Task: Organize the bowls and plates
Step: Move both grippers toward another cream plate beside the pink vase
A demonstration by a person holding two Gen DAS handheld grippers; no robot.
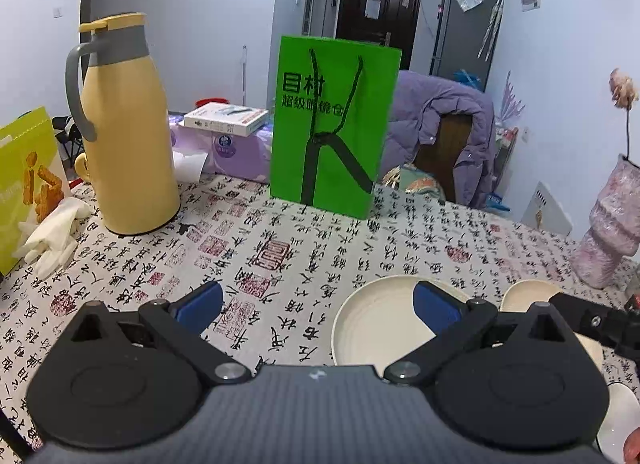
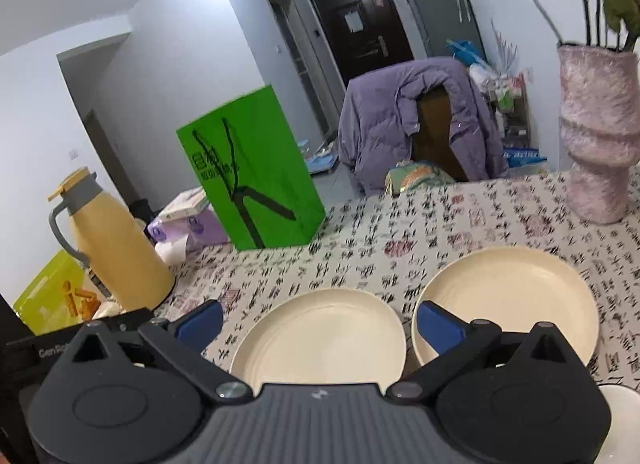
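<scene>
Both plates lie side by side on the worktop (image 2: 460,223); the right gripper (image 2: 320,324) hangs above them (nearer hand), fingers spread and empty, straddling the left plate (image 2: 320,336), right plate (image 2: 508,296) just beside.

The left gripper (image 1: 318,306) is likewise spread, empty.

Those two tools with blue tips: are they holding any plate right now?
No. The left tool and right tool are both open and empty, above the cream plates.

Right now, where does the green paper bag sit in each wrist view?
Left wrist: green paper bag stands upright at centre, far across the table, right of the yellow thermos.
Right wrist: the bag is left of centre, tilted in the picture.
Shared landmark: the yellow thermos.
</scene>
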